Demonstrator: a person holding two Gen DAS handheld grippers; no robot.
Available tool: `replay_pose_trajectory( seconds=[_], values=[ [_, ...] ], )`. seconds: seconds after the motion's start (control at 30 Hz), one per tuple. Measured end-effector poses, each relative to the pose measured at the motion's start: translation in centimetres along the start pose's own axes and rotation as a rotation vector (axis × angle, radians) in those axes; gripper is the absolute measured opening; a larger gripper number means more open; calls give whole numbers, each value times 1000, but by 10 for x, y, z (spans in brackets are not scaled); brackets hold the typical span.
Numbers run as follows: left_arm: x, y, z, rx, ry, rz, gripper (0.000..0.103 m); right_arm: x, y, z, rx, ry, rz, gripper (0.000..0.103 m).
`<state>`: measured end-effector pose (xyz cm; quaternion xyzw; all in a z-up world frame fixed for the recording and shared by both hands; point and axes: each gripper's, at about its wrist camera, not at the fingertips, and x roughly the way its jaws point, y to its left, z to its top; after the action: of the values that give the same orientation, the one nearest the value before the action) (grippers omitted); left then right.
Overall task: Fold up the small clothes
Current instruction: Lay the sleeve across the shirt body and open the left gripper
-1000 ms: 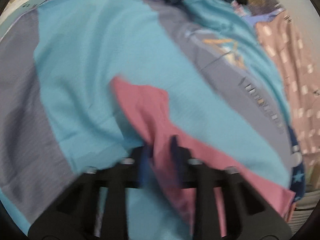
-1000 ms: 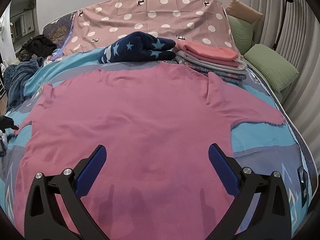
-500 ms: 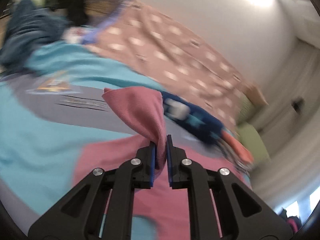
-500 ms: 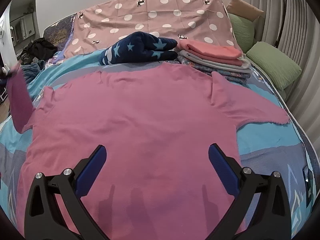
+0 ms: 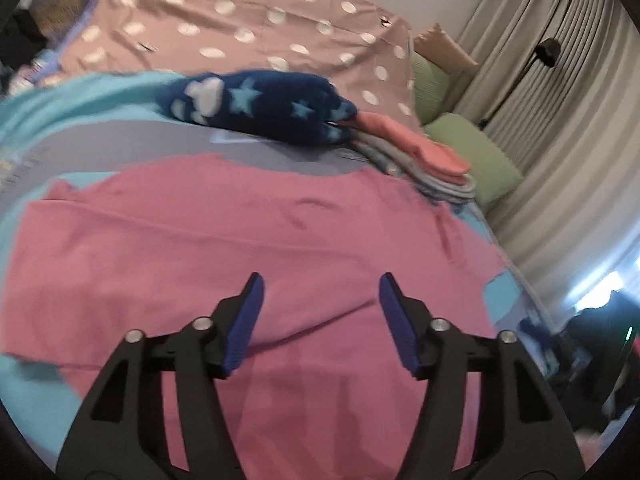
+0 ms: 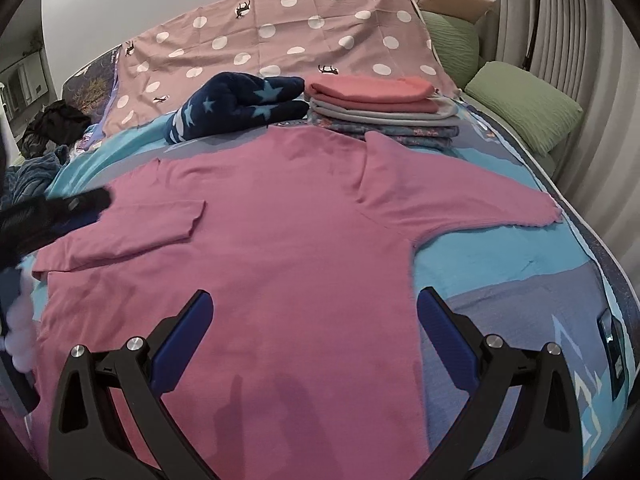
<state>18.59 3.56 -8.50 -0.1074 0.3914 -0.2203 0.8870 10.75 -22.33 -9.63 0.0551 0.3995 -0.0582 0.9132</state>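
A pink long-sleeved shirt lies spread flat on the bed. Its left sleeve is folded inward over the body, while the right sleeve still stretches out to the side. My left gripper hovers above the shirt; its jaws are opening and nothing is between the blue pads. In the right wrist view it shows as a dark blur, the left gripper, beside the folded sleeve. My right gripper stands wide open over the shirt's lower hem, holding nothing.
Behind the shirt sit a navy star-patterned blanket and a stack of folded clothes. A polka-dot cover and green pillows lie at the head. Dark clothes are heaped far left. Curtains hang on the right.
The left gripper lifted the left sleeve, carried it across onto the shirt's body and let go; its jaws went from shut on the cloth to open. The right gripper drifted slightly.
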Motion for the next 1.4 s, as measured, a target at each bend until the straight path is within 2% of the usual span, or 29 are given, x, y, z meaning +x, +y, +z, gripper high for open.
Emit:
replay_pose_trajectory(
  seconds=[0.07, 0.13, 0.23, 0.3, 0.4, 0.47, 0.57, 0.63, 0.67, 0.7, 0.73, 0.9, 0.97, 1.03, 1.07, 1.13, 1.2, 1.23, 1.33, 1.4],
  values=[
    [-18, 13, -8, 21, -30, 81, 69, 4, -3, 4, 17, 21, 50, 102],
    [-36, 32, -18, 57, -67, 219, 74, 9, -1, 11, 28, 39, 133, 101],
    [-61, 64, -31, 58, -85, 388, 75, 20, 9, 25, 8, 64, 293, 87],
    [-69, 82, -40, 33, -80, 451, 77, 34, 22, 36, -21, 104, 409, 78],
    [-76, 114, -54, -43, -60, 494, 78, 61, 47, 51, -80, 172, 484, 77],
    [-74, 130, -57, -95, -40, 508, 78, 77, 61, 59, -101, 205, 480, 77],
    [-68, 145, -55, -151, -25, 473, 78, 108, 77, 68, -100, 280, 504, 77],
    [-64, 149, -51, -154, -22, 473, 78, 114, 84, 72, -93, 280, 519, 76],
    [-65, 150, -52, -155, -22, 474, 78, 115, 87, 75, -93, 280, 541, 52],
    [-63, 151, -50, -154, -23, 473, 78, 115, 90, 78, -74, 307, 606, 8],
    [-61, 150, -48, -149, -25, 466, 78, 112, 90, 82, -42, 315, 640, 4],
    [-52, 131, -47, -84, -28, 456, 81, 39, 66, 128, 65, 100, 795, 3],
    [-49, 129, -47, -68, -20, 457, 81, 28, 55, 143, 95, 75, 782, 3],
    [-47, 128, -48, -65, -17, 461, 81, 33, 43, 154, 123, 84, 698, 3],
    [-47, 128, -48, -66, -18, 462, 81, 43, 37, 156, 137, 100, 626, 6],
    [-47, 128, -48, -67, -20, 465, 81, 69, 28, 152, 175, 170, 537, 11],
    [-48, 129, -48, -70, -21, 465, 82, 97, 14, 137, 243, 274, 493, 26],
    [-48, 129, -49, -72, -22, 465, 82, 103, 8, 129, 263, 294, 483, 29],
    [-46, 132, -49, -84, -11, 463, 83, 107, -3, 108, 251, 292, 454, 32],
    [-45, 134, -50, -87, -2, 466, 84, 104, -4, 102, 197, 273, 446, 41]
  ],
)
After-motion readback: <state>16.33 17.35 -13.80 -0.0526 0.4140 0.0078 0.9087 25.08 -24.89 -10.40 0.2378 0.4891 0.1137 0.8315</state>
